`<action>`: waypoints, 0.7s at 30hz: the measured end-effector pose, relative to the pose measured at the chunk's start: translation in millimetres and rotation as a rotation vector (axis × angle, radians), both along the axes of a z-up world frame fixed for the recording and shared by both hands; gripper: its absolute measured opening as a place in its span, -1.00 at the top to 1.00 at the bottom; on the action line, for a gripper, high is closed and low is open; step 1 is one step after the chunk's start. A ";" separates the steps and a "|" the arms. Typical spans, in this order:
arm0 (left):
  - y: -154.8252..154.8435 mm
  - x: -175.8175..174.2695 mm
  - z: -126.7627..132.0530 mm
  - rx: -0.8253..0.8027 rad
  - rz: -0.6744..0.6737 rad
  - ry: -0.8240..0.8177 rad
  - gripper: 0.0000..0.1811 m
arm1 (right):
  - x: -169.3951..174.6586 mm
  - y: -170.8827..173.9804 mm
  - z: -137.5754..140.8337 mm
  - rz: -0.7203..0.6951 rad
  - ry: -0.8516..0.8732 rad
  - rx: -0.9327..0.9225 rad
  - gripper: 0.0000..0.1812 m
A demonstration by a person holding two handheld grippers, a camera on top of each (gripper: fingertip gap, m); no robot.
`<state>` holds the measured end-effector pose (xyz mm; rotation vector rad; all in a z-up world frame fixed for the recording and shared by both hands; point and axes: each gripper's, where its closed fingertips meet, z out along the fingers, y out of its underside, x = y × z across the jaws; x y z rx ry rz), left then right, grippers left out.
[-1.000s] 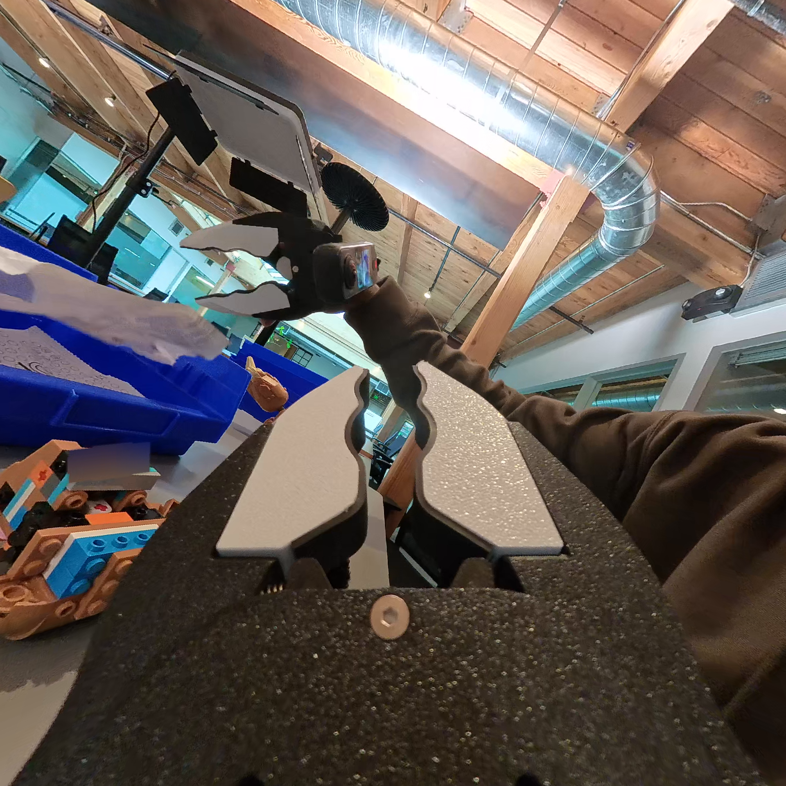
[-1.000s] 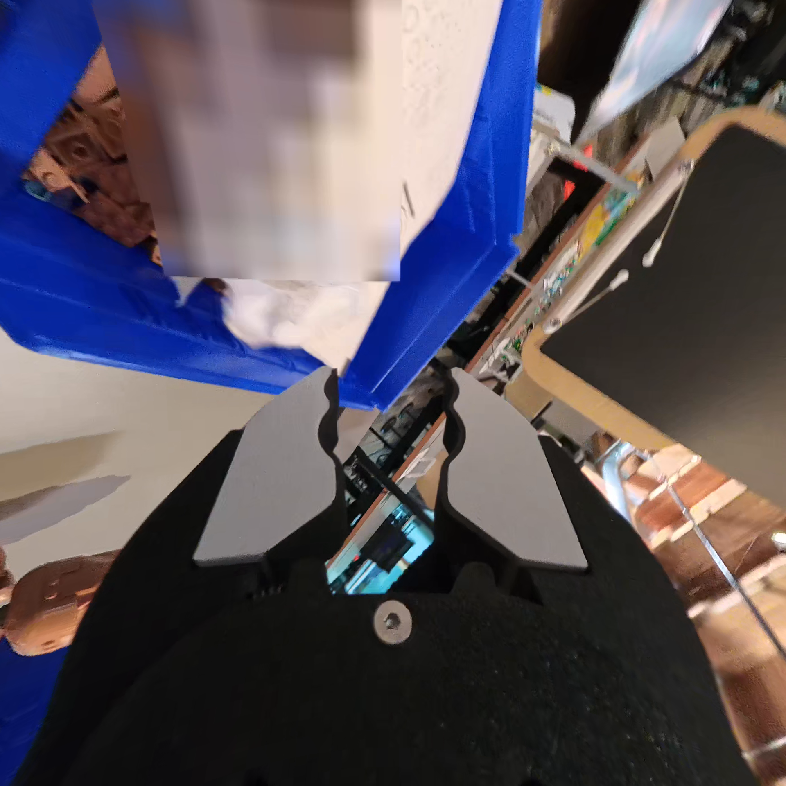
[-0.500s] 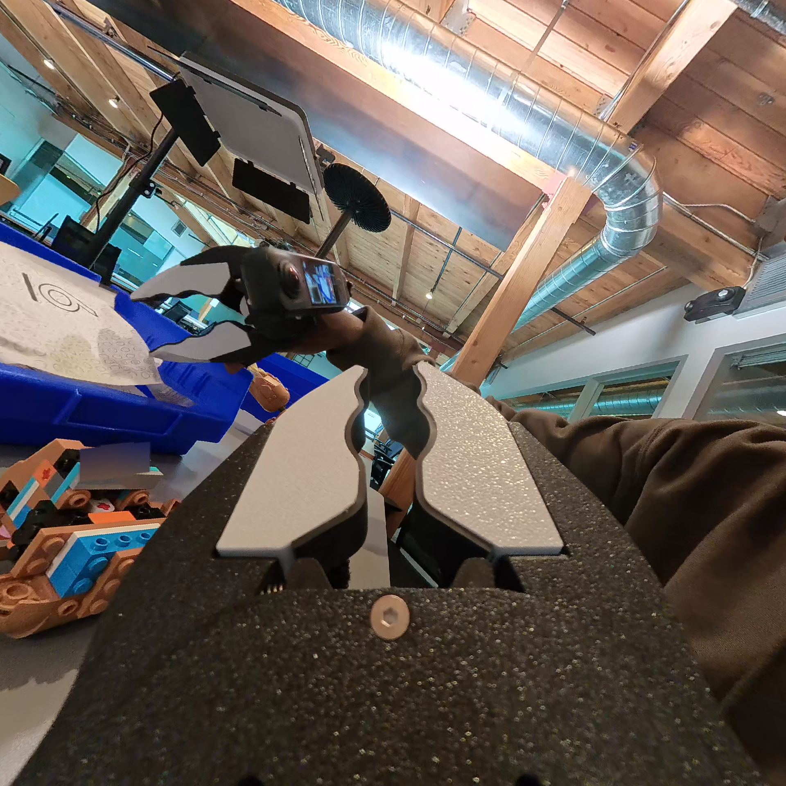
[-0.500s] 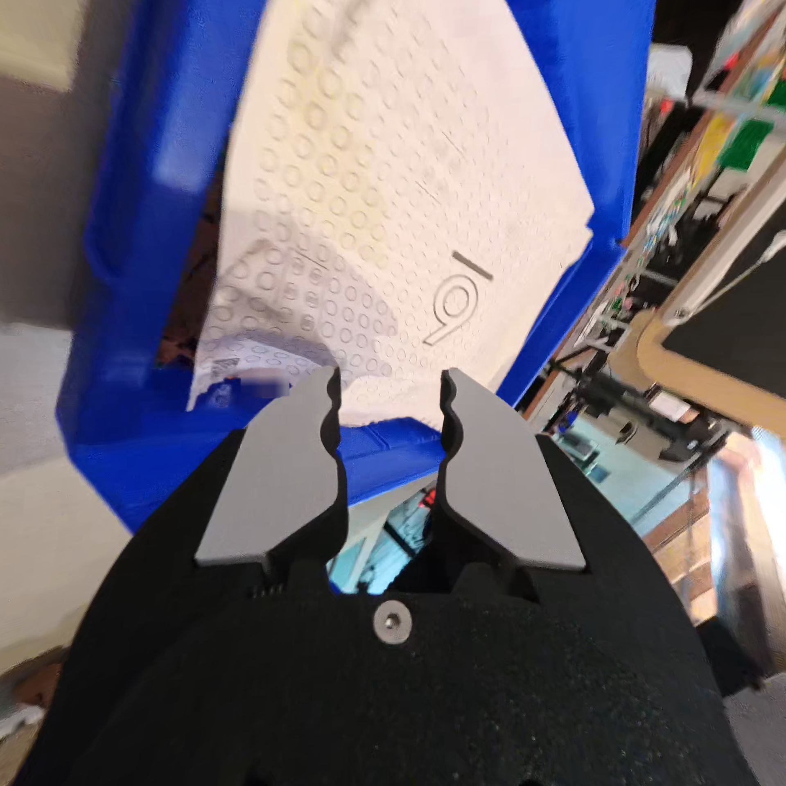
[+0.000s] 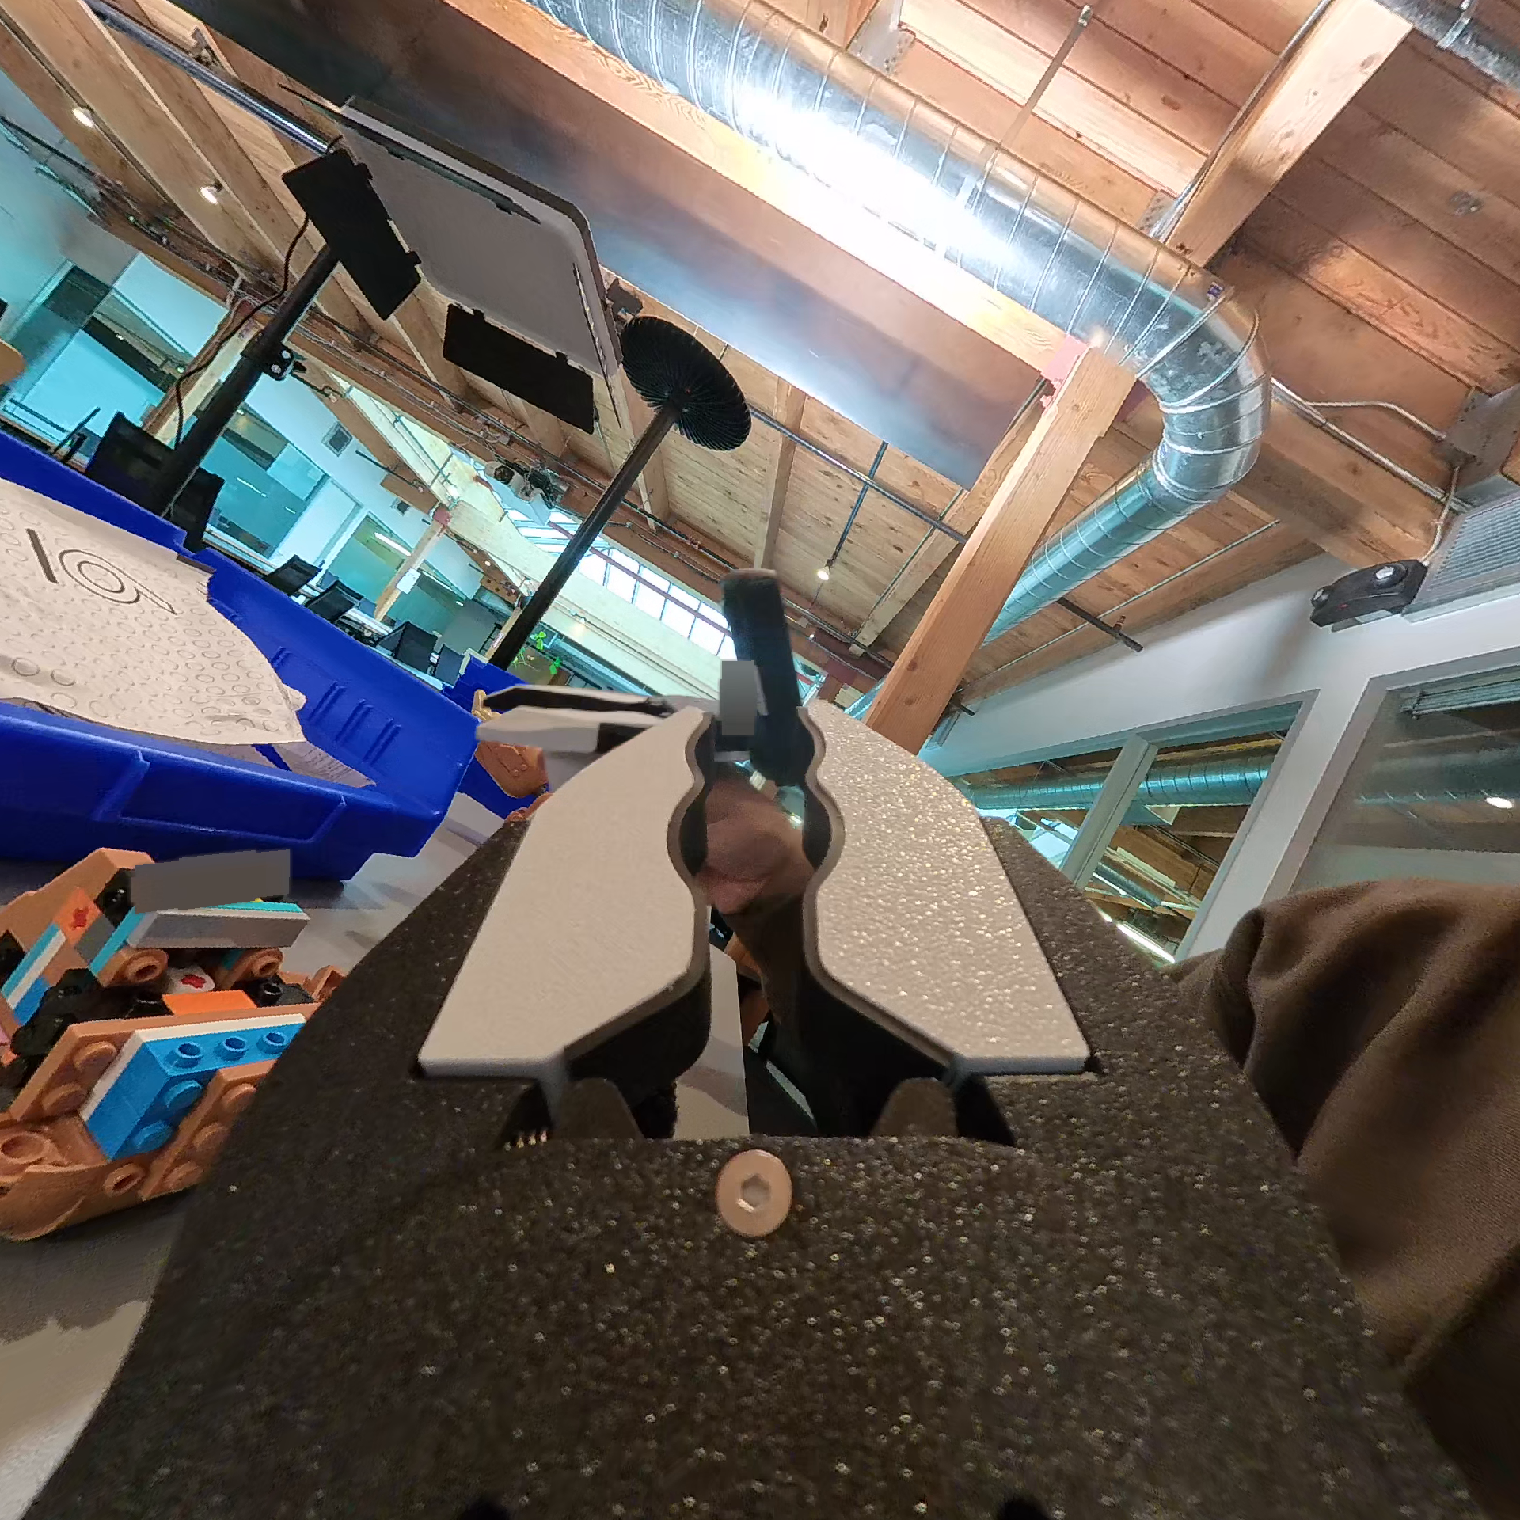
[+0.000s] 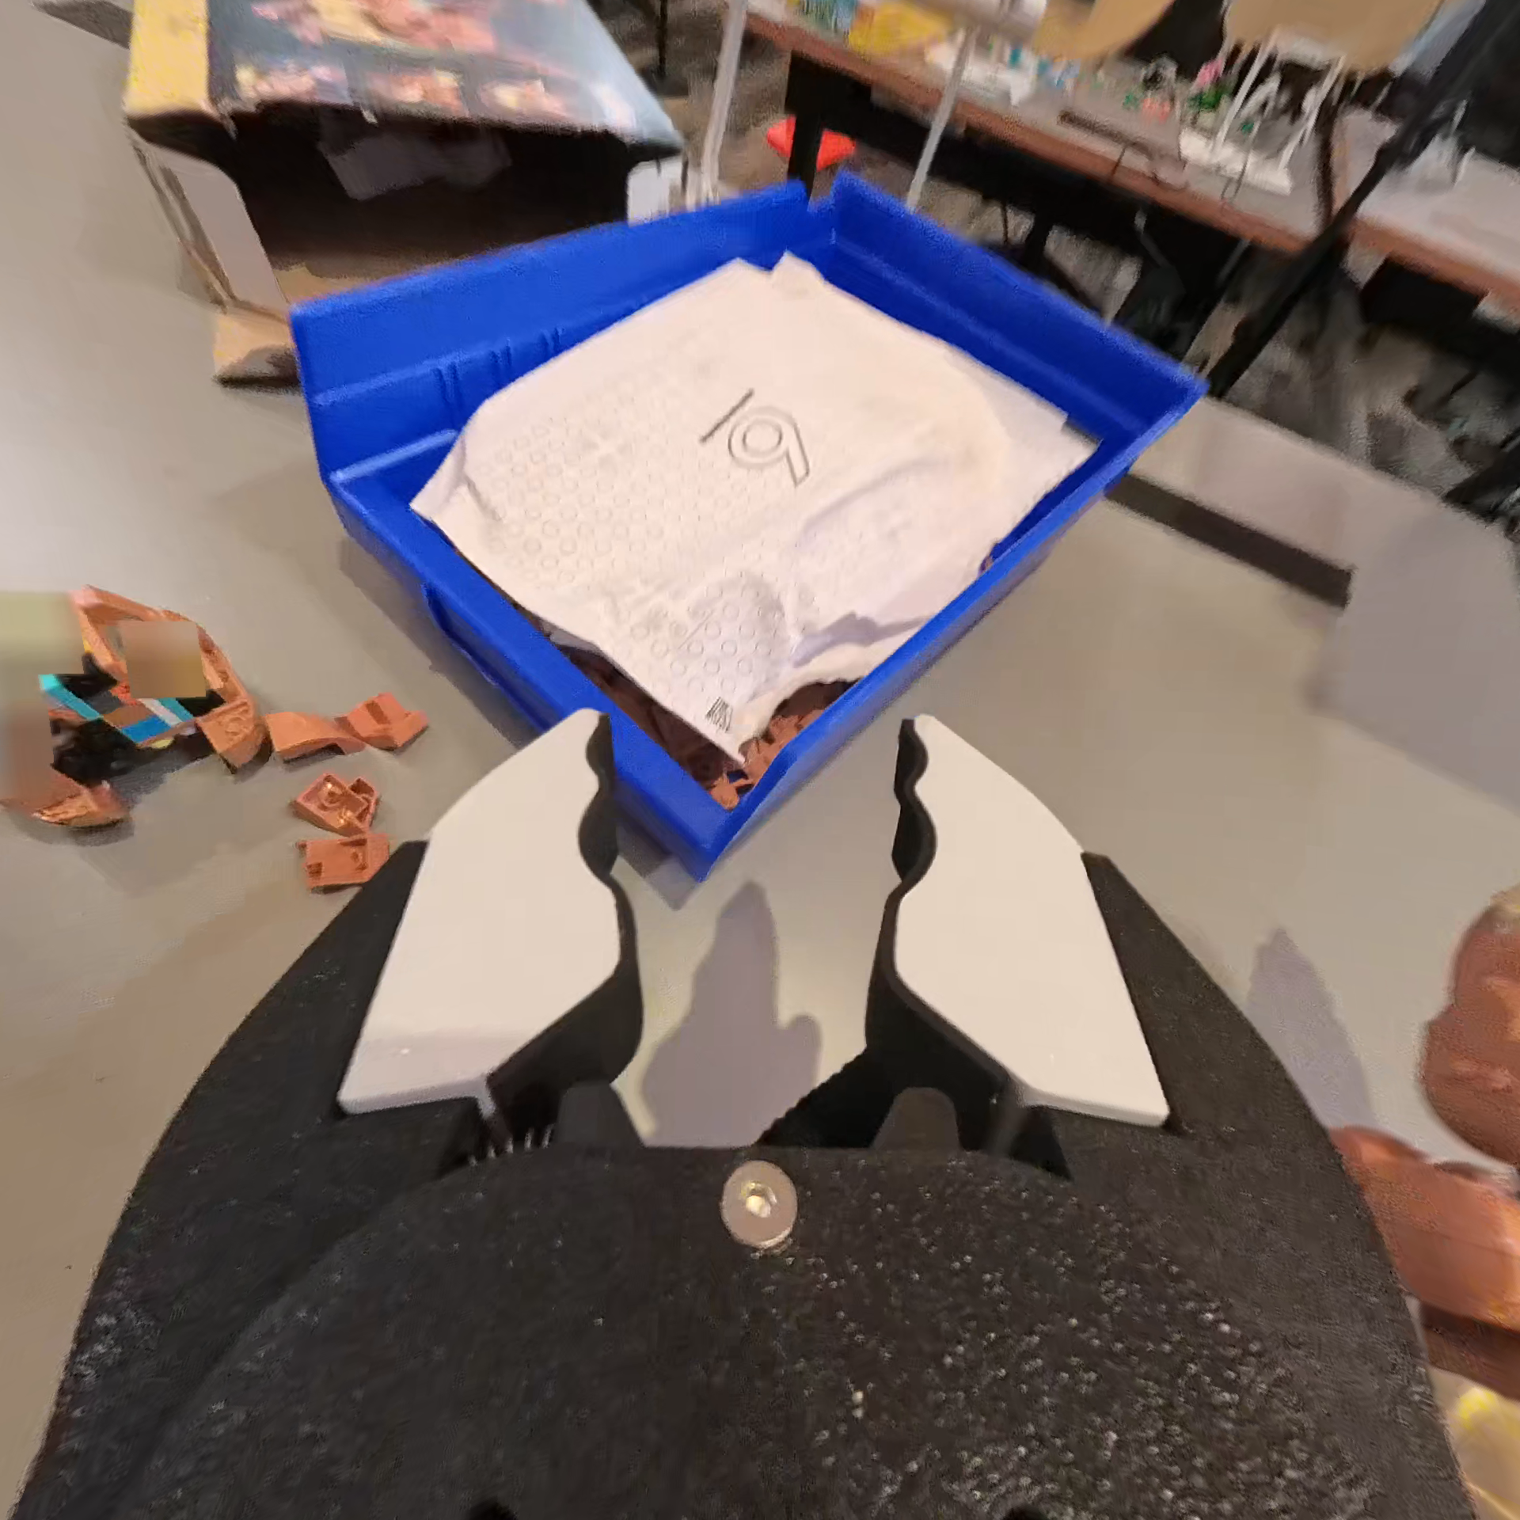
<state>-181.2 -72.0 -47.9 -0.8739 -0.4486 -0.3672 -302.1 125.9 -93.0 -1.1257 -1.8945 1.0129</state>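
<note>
My right gripper (image 6: 754,724) is open and empty, its jaws wide, just above the near corner of a blue bin (image 6: 526,271). A white sheet with a stamped ring pattern (image 6: 740,493) lies over brown brick pieces (image 6: 740,769) in the bin. My left gripper (image 5: 761,720) rests low on the grey table, tilted up at the ceiling. It is empty, with its jaws only a little apart. In the left wrist view the right gripper (image 5: 485,714) shows just beyond it, beside the bin (image 5: 206,790) and the sheet (image 5: 107,641).
A part-built brick model in brown, blue and black (image 6: 140,715) (image 5: 123,1069) sits left of the bin, with loose brown pieces (image 6: 337,802) near it. More brown pieces (image 6: 1472,1028) are at the right edge. A cardboard box (image 6: 370,82) stands behind. A brown sleeve (image 5: 1357,1069) is on the right.
My right gripper has come down from high over the bin to its near corner and its jaws have opened wider. The white sheet has settled into the bin. My left gripper has not moved.
</note>
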 end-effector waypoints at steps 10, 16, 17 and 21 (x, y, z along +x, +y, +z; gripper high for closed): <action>-0.4 0.4 -0.1 -0.008 0.014 0.007 0.80 | -43.9 33.6 -27.8 -0.117 -0.106 -0.038 0.86; 0.5 0.3 -0.1 -0.008 0.006 0.005 0.80 | -38.6 56.8 -27.3 -0.176 -0.071 -0.022 0.92; 0.4 0.4 -0.1 -0.008 0.007 0.007 0.80 | -39.3 63.6 -22.6 -0.200 -0.052 -0.082 0.94; 0.3 0.1 -0.2 -0.006 0.007 0.004 0.80 | -36.7 63.7 -30.8 -0.172 -0.082 0.006 0.92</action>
